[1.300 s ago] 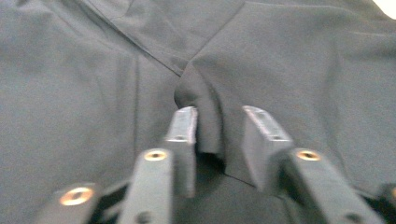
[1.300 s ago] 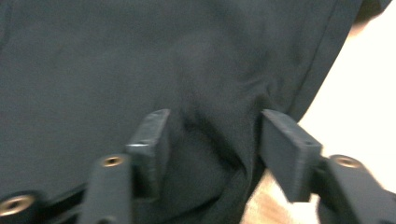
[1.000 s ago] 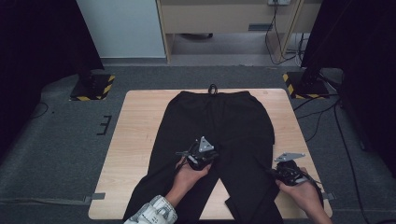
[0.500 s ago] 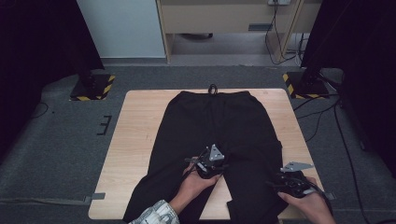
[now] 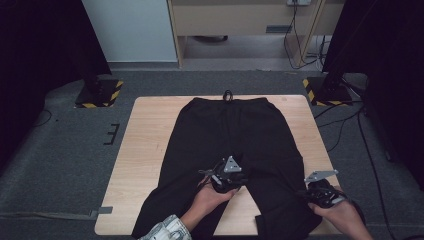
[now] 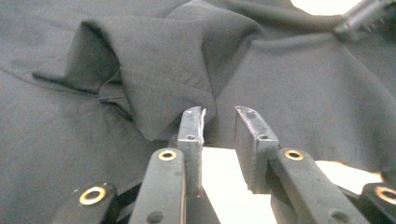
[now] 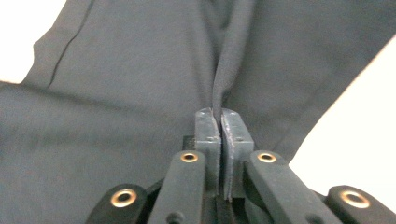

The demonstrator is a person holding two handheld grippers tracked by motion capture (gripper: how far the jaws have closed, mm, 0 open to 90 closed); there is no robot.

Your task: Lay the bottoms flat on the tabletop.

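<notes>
Black trousers [image 5: 230,125] lie flat on the wooden table [image 5: 150,130], waistband at the far edge, legs toward the person. My left gripper [image 5: 226,175] sits at the crotch between the legs. In the left gripper view [image 6: 219,119] its jaws stand a finger's width apart after just closing a little, and a raised fold of the trousers [image 6: 154,79] ends at their tips without being pressed. My right gripper [image 5: 320,192] is at the right leg's outer edge. In the right gripper view [image 7: 217,116] its jaws have just closed, pinching a ridge of the trousers [image 7: 140,93].
Bare table wood lies on both sides of the trousers. Yellow-and-black striped stand bases sit on the grey floor beyond the far left corner [image 5: 97,95] and the far right corner [image 5: 325,90]. Cables [image 5: 350,135] trail along the floor at the right.
Both hands have shifted a little to the right and toward the person. The left gripper went from the left leg's inner edge to the crotch.
</notes>
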